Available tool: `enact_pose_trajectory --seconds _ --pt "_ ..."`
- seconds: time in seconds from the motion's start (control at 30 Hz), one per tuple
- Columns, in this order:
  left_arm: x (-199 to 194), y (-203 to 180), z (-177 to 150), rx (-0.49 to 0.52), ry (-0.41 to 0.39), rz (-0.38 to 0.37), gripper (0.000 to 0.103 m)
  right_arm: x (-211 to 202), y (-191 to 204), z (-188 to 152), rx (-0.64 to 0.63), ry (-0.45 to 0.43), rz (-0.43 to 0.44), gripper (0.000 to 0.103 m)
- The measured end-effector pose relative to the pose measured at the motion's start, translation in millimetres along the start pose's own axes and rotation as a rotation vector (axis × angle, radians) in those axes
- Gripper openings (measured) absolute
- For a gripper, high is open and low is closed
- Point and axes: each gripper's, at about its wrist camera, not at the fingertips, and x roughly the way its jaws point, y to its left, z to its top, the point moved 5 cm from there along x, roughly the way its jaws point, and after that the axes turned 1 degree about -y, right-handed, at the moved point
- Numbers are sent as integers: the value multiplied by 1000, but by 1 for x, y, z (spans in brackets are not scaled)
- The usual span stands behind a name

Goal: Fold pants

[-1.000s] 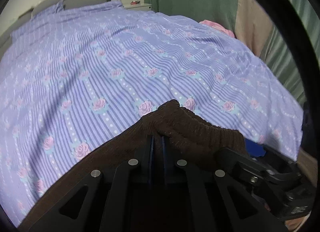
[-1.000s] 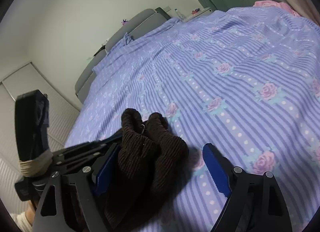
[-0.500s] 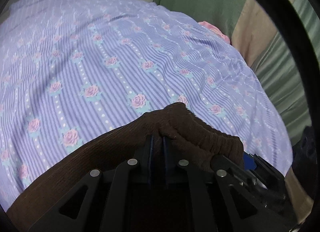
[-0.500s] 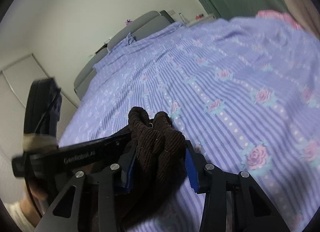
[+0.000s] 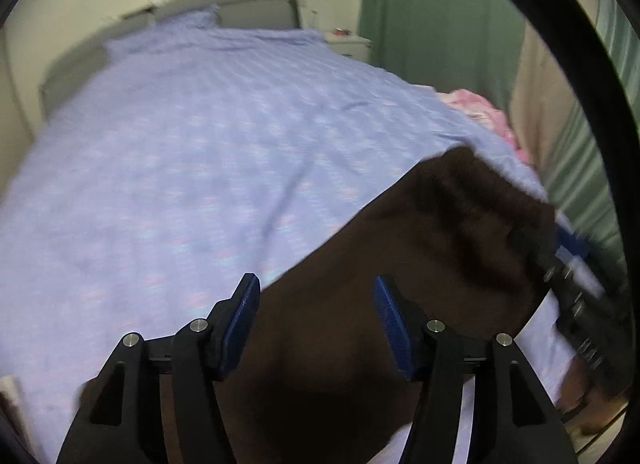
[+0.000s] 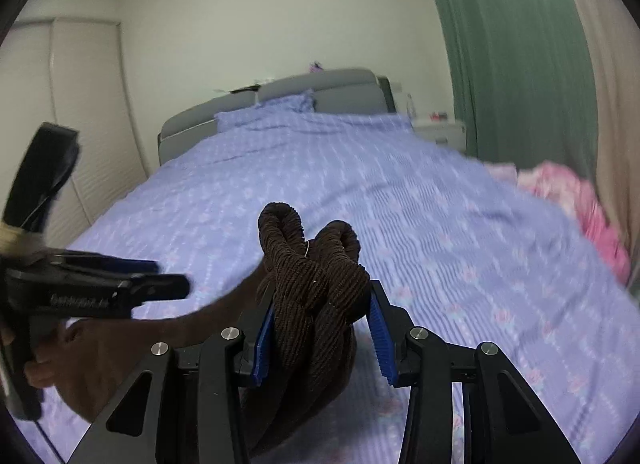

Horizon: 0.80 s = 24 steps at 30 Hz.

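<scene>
Motion blur smears my left view's bedspread (image 5: 192, 152) pattern, the pants (image 5: 400, 264) run off its bottom edge, and my right gripper (image 5: 576, 288) is a streak.

A bed (image 6: 400, 200) in lilac floral-striped bedding fills the room, its grey padded headboard (image 6: 320, 88) against the far pale wall (image 6: 260, 4). A white nightstand (image 6: 440, 132) and green curtains (image 6: 512, 44) stand right; a white wardrobe (image 6: 80, 104) stands left.

Only text I see is a raised word moulded on the side of my black plastic left gripper (image 6: 168, 288), too blurred to read, approx. one line.
</scene>
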Motion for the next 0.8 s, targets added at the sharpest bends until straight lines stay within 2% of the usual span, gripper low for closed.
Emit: enact_pose_trajectory --seconds 0.2,0.47,0.67,0.8 --pt "-65 59 -55 5 -71 139 67 -32 85 20 -141 -36 18 43" --pt "-120 145 -124 -126 -82 210 67 -47 200 13 -304 -20 74 43" --pt "-134 182 -157 -180 -74 245 71 -48 270 -10 -399 14 107 43" --pt "-133 201 -178 -193 -65 258 71 -41 306 -29 -466 34 101 43"
